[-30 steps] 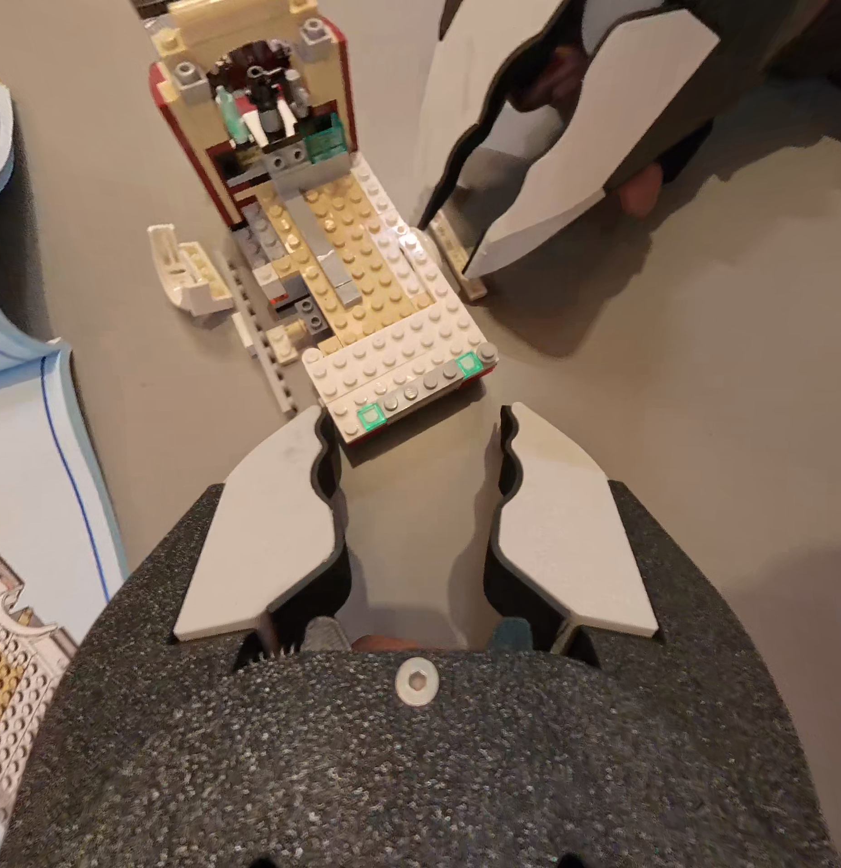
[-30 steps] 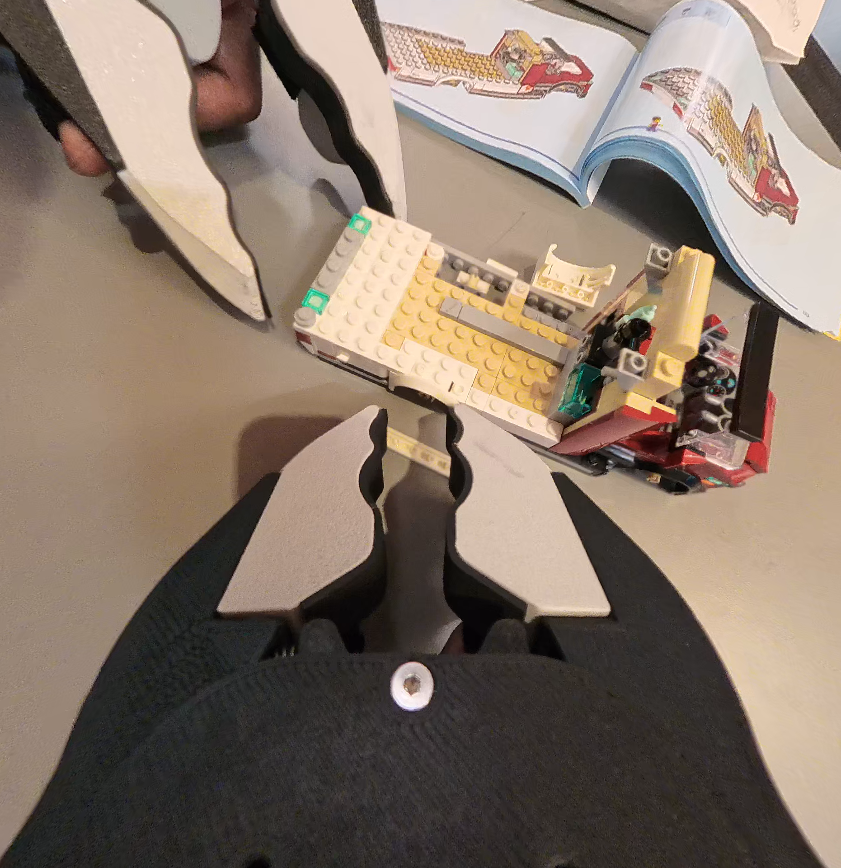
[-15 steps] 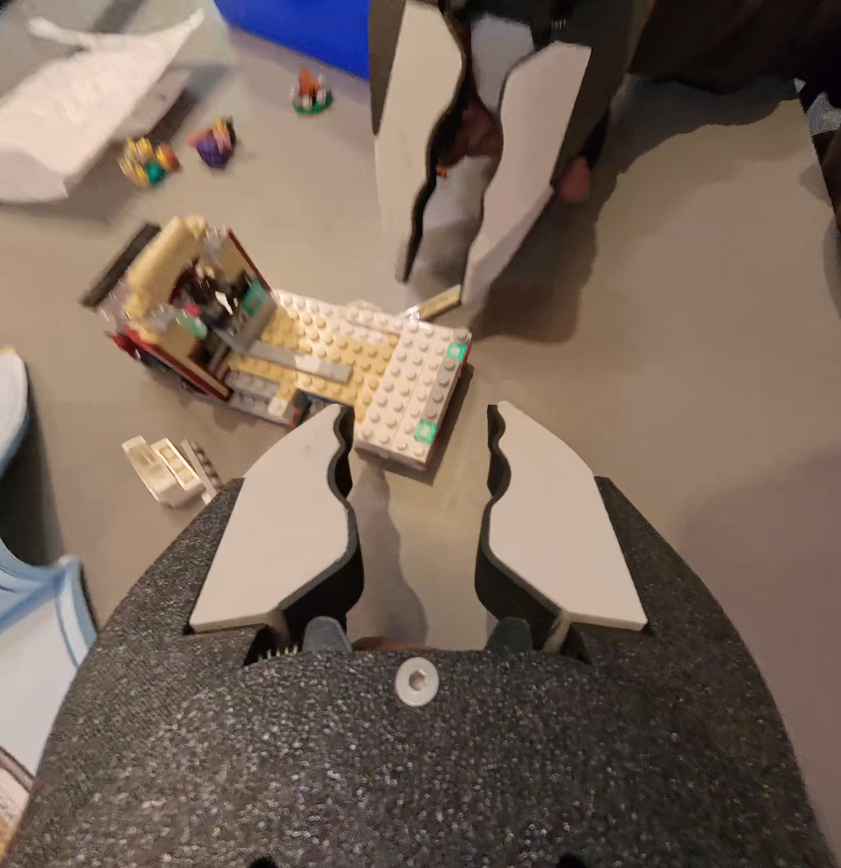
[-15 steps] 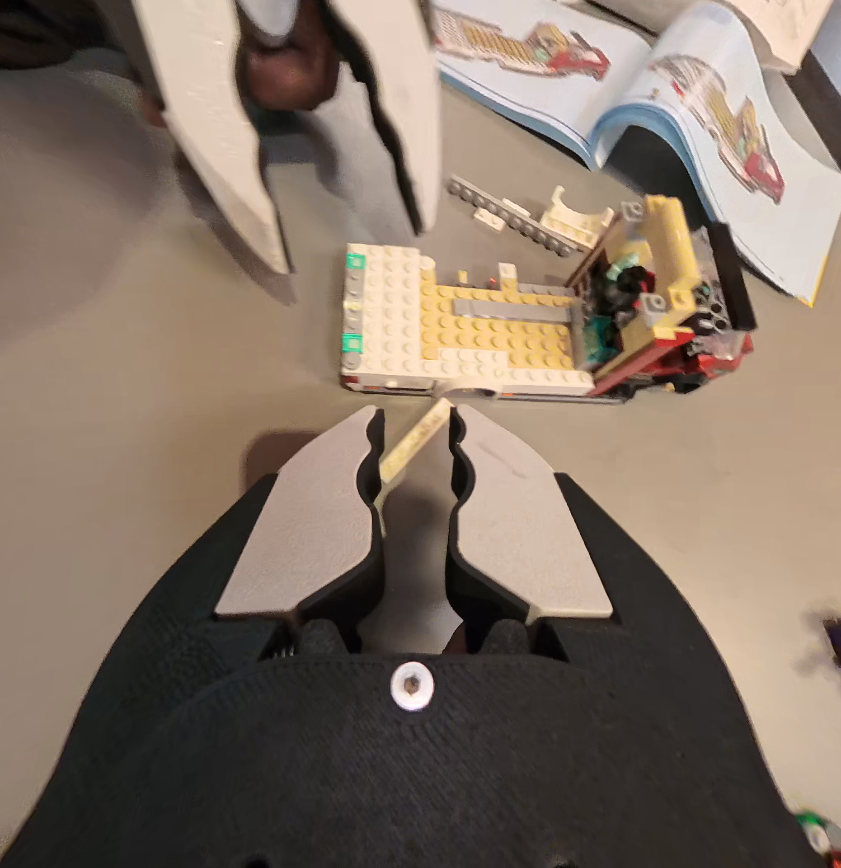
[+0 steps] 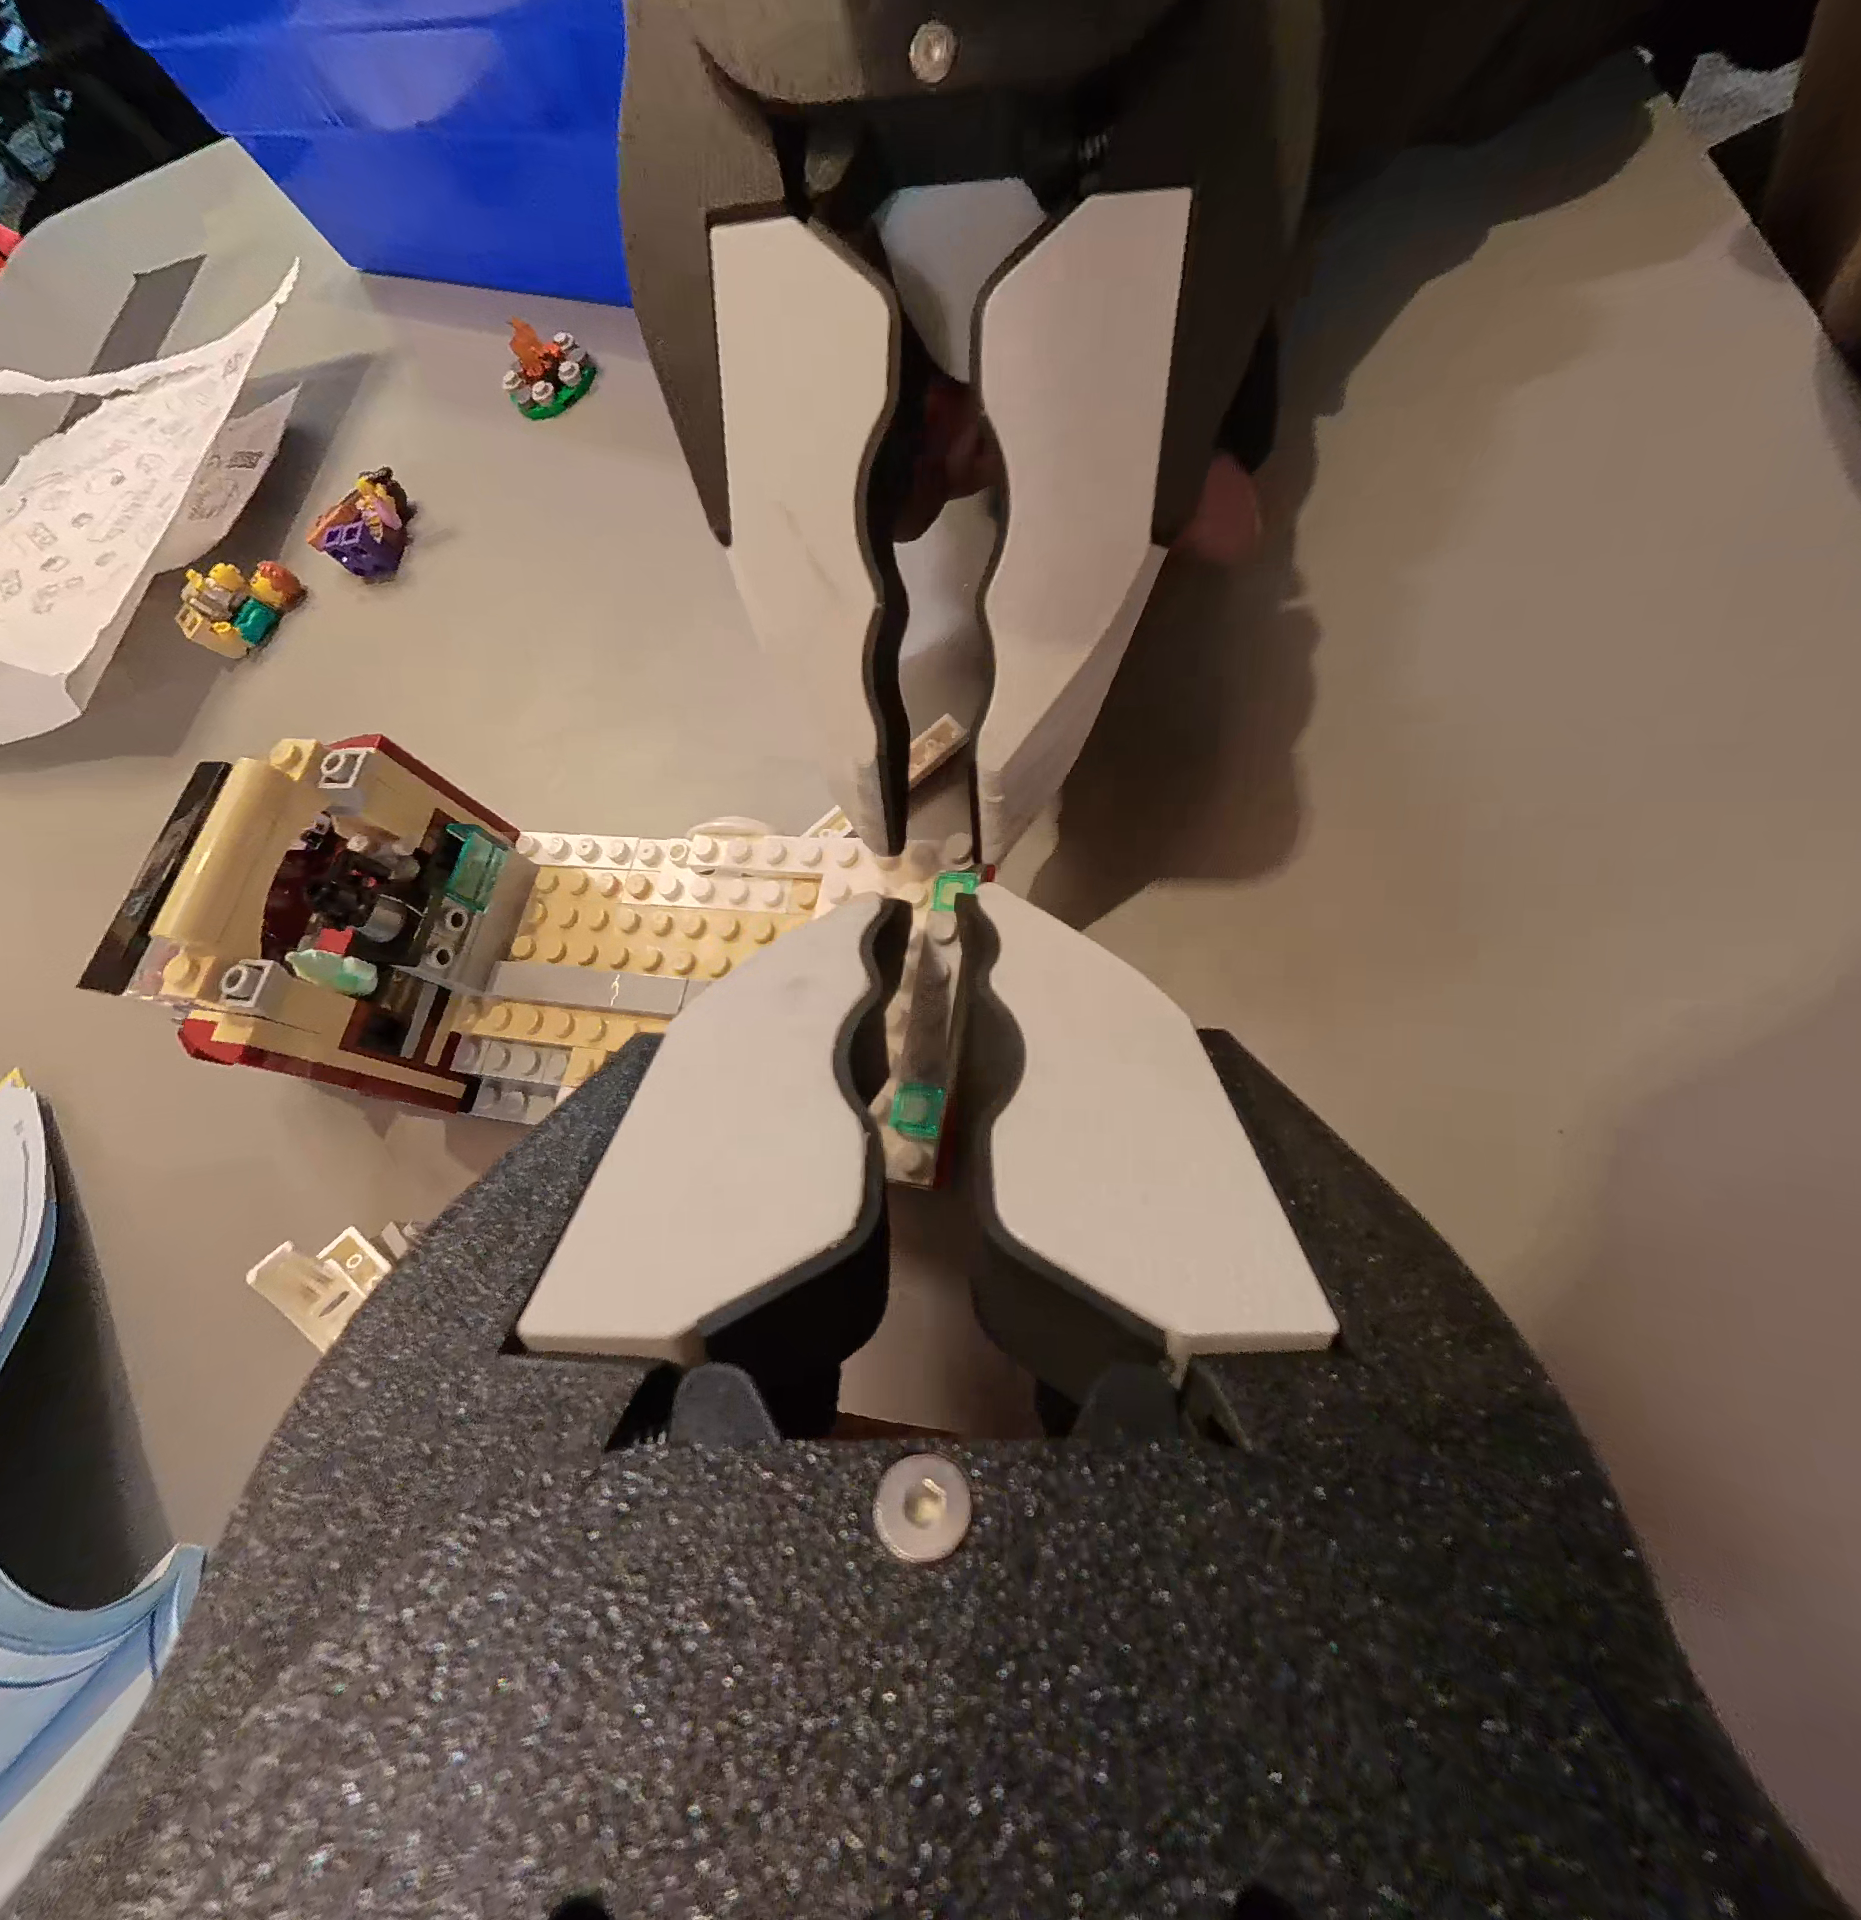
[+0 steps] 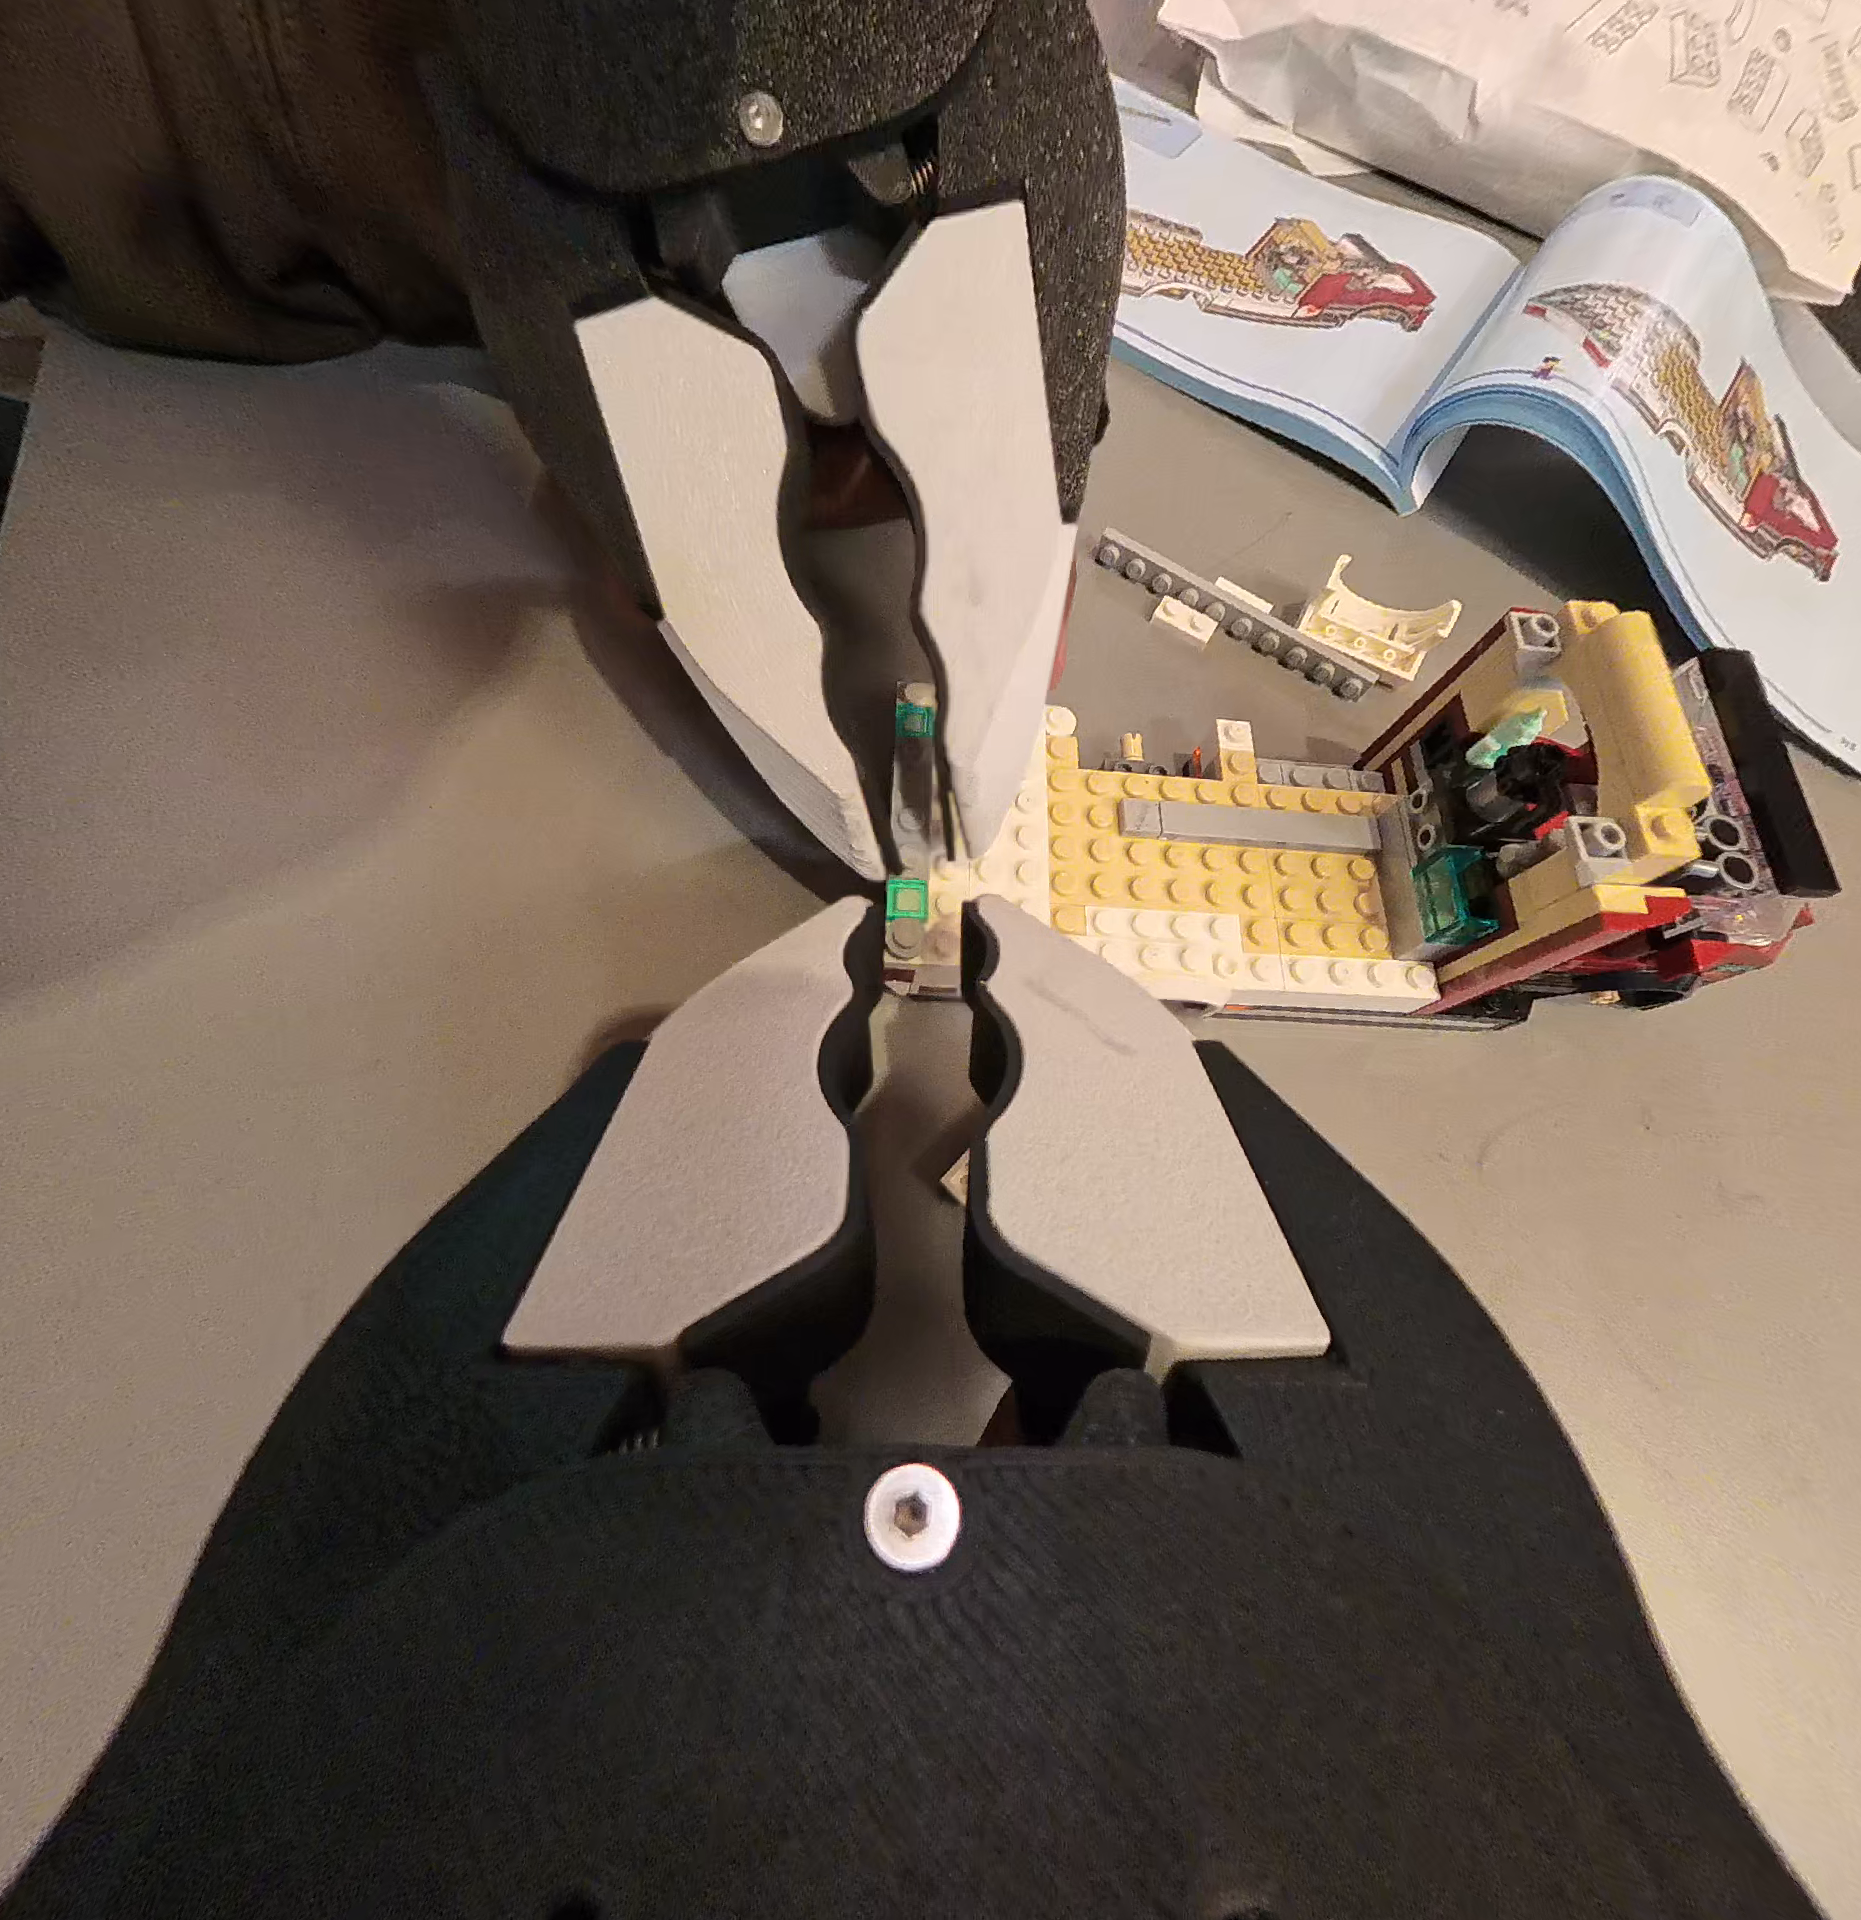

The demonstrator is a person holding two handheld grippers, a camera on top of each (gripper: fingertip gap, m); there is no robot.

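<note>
A tan, white and dark red brick model [image 5: 614,935] lies flat on the grey table; it also shows in the right wrist view [image 6: 1217,862]. Along its rear end runs a narrow grey strip [image 5: 921,997] with green tiles. My left gripper [image 5: 926,909] straddles this strip lengthwise, its pads closed against both sides, as the right wrist view [image 6: 910,779] confirms. My right gripper [image 6: 918,920] comes from the opposite side. Its jaws stand narrowly apart, tips on the model's rear corner by a green tile. A small tan plate [image 6: 955,1172] lies on the table under the right finger, not gripped.
An open instruction booklet [image 6: 1528,343] lies behind the model. A loose grey plate and a white curved piece [image 6: 1269,623] sit beside it. Small figures [image 5: 240,603], a paper sheet [image 5: 105,499] and a blue bin [image 5: 406,135] stand at the far left. The grippers are tip to tip, or close to it.
Both grippers moved in over the model's rear end and now meet tip to tip. My left jaws closed from wide open onto the grey strip. My right jaws narrowed and left the tan plate behind.
</note>
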